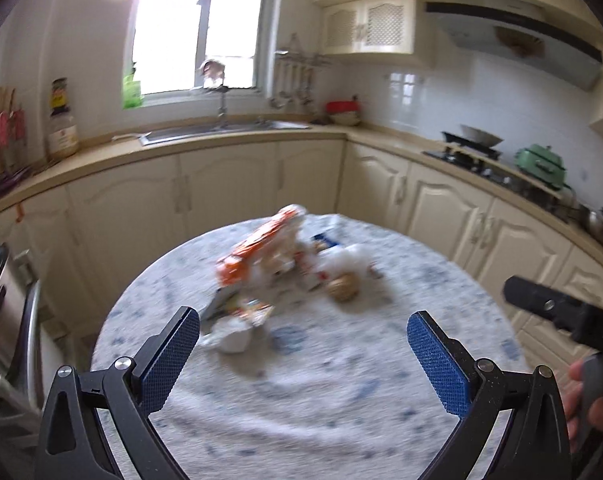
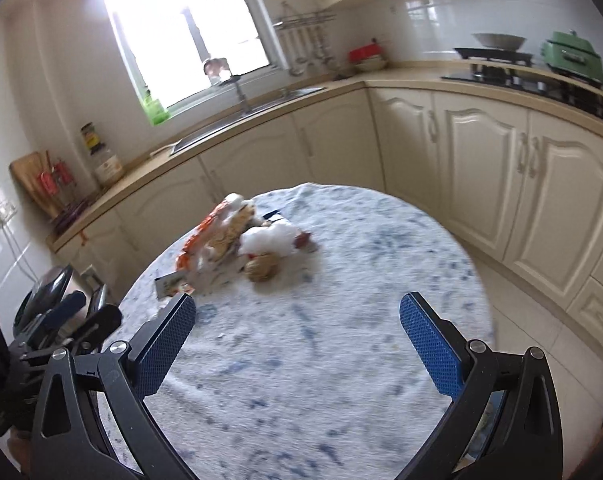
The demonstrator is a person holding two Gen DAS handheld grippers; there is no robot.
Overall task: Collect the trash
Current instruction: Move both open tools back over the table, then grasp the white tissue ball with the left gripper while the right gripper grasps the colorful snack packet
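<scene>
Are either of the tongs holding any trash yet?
No. Both the left tongs and right tongs are open and empty above the table.

Round table (image 1: 341,400), covered by a white cloth mottled with blue. Toward the far edge, left of centre, a loose heap of trash: orange-and-white wrapper (image 1: 257,248) on the left, crumpled white tissue (image 1: 349,260) on the right, touching. Just nearer, a brown rounded lump (image 1: 342,287). Closer to the left edge, a tipped white cup (image 1: 235,332) beside a printed packet (image 1: 225,302). All blurred.
</scene>
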